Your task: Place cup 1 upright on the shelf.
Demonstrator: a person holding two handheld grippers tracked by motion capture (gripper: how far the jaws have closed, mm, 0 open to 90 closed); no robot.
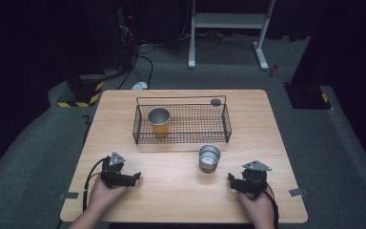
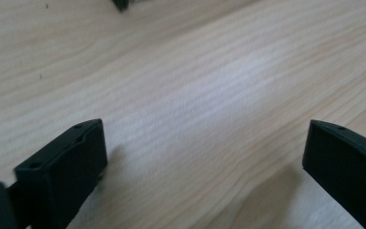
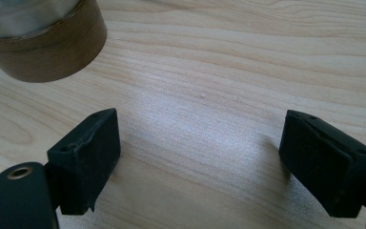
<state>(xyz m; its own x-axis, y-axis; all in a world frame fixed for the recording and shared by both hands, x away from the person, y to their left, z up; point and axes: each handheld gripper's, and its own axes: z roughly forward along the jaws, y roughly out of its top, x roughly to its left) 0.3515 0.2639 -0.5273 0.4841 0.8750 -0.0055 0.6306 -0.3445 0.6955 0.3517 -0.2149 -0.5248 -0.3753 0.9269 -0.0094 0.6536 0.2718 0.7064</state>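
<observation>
The left hand-held gripper [image 1: 137, 177] is sitting low on the worktop [image 1: 171, 191] with its jaws wide and nothing between them. The right hand-held gripper [image 1: 230, 178] is sitting wide and empty too. The metal cup [image 1: 209, 158] is standing just in front of it, near the wire basket [image 1: 181, 125].

Steel cup [image 1: 209, 158]: upright, open mouth up, brown band at base, on the table [image 1: 124, 109] right of centre, toward its near edge, just outside the basket.
</observation>
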